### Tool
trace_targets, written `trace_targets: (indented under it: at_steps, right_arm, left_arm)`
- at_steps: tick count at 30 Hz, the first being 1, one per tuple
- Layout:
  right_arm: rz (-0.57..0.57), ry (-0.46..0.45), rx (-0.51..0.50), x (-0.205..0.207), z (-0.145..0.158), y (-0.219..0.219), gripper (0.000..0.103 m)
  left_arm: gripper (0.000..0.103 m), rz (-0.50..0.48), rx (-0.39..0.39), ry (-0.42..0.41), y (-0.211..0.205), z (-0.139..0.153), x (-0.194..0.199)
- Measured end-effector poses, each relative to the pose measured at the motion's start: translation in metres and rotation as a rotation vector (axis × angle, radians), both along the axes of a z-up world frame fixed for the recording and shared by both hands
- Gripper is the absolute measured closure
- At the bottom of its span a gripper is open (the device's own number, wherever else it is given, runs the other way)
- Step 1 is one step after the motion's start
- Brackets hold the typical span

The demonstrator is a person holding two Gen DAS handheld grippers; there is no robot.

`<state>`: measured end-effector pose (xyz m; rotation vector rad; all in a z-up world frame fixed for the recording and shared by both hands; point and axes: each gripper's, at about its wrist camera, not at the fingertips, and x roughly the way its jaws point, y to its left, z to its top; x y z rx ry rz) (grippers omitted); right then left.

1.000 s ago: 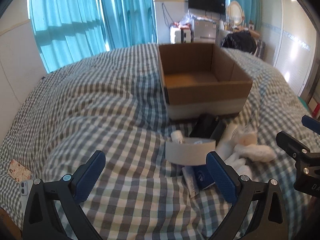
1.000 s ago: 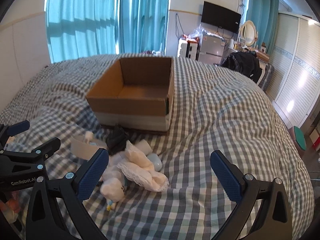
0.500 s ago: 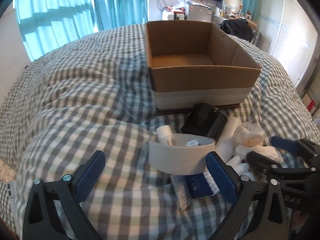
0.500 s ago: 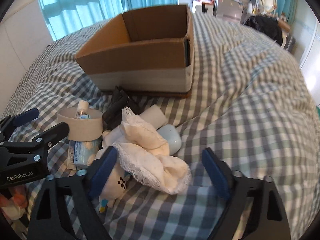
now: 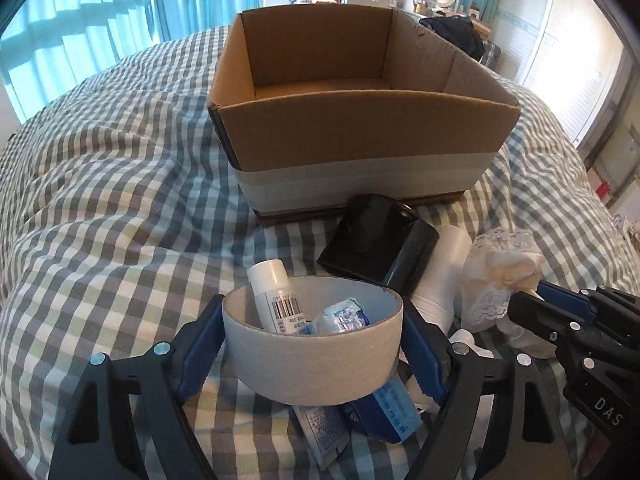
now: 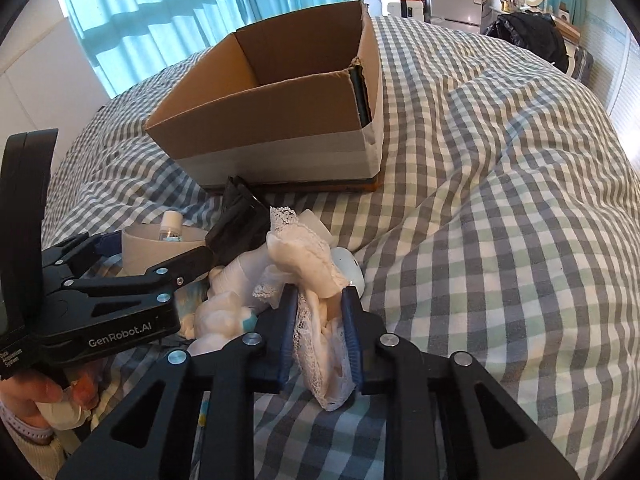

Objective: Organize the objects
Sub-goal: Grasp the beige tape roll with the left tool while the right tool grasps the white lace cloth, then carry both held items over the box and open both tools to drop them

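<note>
An open cardboard box [image 5: 360, 128] stands on the checked bed; it also shows in the right wrist view [image 6: 276, 120]. My left gripper [image 5: 312, 340] is shut on a grey tape roll [image 5: 312, 360] with a white bottle [image 5: 272, 292] and a blue packet [image 5: 340, 316] inside its ring. My right gripper [image 6: 318, 332] is shut on a white lace cloth [image 6: 308, 264], seen in the left wrist view too [image 5: 500, 276]. A black pouch [image 5: 376, 240] lies in front of the box.
A white tube [image 5: 440, 268], a blue carton [image 5: 384, 408] and a sachet [image 5: 324, 428] lie under and beside the roll. A white plush toy [image 6: 224, 312] and a pale oval case [image 6: 348, 268] lie by the cloth. Curtains and furniture stand behind the bed.
Both grippers moved down and forward to the pile. The left closed on the grey tape roll; the right closed on the lace cloth.
</note>
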<state>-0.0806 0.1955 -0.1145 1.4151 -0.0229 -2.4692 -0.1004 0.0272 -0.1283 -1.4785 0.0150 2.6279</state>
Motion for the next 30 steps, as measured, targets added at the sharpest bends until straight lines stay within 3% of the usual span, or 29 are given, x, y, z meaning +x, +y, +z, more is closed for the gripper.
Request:
trace_targets:
  at_steps: [7, 19, 30]
  right_arm:
    - [0.015, 0.074, 0.037, 0.014, 0.02, -0.005, 0.081]
    - [0.024, 0.213, 0.06, 0.049, 0.085, -0.009, 0.082]
    - [0.059, 0.347, 0.046, 0.044, 0.17, -0.014, 0.082]
  left_arm:
    - [0.02, 0.027, 0.023, 0.083, -0.008, 0.031, 0.019]
    - [0.02, 0.04, 0.025, 0.234, -0.018, 0.111, 0.053]
    - [0.02, 0.024, 0.028, 0.339, -0.024, 0.187, 0.054]
